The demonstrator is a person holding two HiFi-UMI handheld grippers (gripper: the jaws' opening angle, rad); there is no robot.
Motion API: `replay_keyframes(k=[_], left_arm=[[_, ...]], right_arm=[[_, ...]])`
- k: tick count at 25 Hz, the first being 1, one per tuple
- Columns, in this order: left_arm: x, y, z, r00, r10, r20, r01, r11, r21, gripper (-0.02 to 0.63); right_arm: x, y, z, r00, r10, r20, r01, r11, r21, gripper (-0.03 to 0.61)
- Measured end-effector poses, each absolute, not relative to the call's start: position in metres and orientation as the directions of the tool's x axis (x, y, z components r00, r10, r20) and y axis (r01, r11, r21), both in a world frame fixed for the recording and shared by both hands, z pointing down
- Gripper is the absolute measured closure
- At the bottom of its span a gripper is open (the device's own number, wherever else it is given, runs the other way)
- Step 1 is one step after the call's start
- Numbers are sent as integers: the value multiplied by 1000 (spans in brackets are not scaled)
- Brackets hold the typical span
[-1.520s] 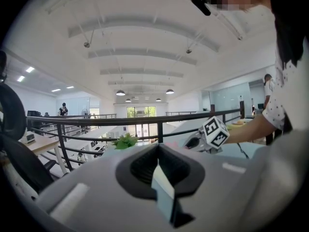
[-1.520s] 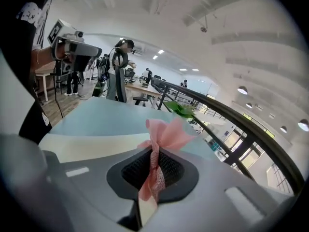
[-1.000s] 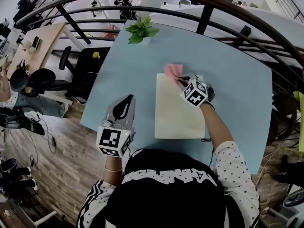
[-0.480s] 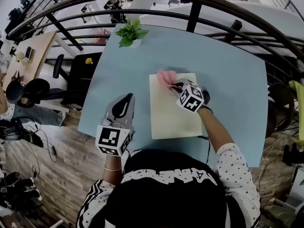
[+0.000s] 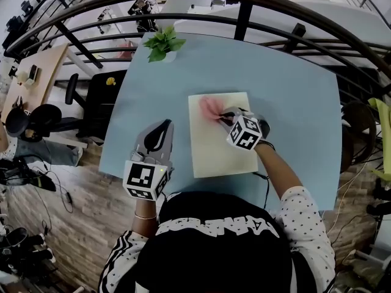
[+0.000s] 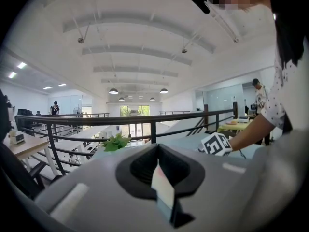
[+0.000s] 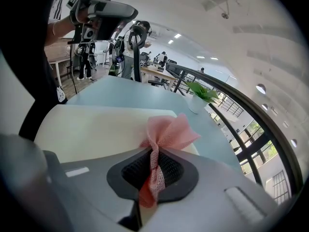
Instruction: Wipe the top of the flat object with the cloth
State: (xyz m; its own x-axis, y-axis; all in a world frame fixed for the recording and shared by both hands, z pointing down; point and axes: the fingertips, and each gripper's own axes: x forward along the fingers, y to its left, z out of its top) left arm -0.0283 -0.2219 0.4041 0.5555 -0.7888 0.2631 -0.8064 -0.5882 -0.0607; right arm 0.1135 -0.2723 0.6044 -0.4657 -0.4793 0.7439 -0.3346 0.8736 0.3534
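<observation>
– Two grippers, then. What has each got?

– The right gripper (image 5: 225,116) has its jaws closed on the cloth (image 5: 211,105). The left gripper (image 5: 162,130) has its jaws pressed together with nothing between them.

– What sort of cloth?

– Pink, with an open, netlike weave. In the right gripper view it is twisted into a tight cord where the jaws pinch it, and beyond them it spreads into a ruffled fan.

– And where is it?

– On the board (image 5: 214,151), toward the board's far left corner. The fan lies on the board's top, just short of the far edge.

– Describe the board.

– Flat, thin, rectangular and pale cream, with a smooth matt face. It lies near the middle of the surface (image 5: 293,90), which is a plain light blue sheet with slightly rounded corners.

– Where is the left gripper?

– Over the near left part of the surface, well clear of the board. Its grey shell is smooth, with a black teardrop hollow round the jaws.

– Anything else?

– A leafy green plant (image 5: 162,43) in a small white pot stands at the far left corner. A black metal railing (image 5: 244,17) curves behind the far edge.
</observation>
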Motion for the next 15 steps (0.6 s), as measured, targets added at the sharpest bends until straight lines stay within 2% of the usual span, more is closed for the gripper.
replay_keyframes(k=[5,15], left_arm=[[-28,-220,397,560,-799,219,-808,-585,-67,614],[-21,-213,397,579,-784,223,-796,-603,-52,614]], right_arm=[[113,-260,604,-465,-469,751,-316,880,354,558],[113,-233,605,-467,-448,762,-301,891,340,559]])
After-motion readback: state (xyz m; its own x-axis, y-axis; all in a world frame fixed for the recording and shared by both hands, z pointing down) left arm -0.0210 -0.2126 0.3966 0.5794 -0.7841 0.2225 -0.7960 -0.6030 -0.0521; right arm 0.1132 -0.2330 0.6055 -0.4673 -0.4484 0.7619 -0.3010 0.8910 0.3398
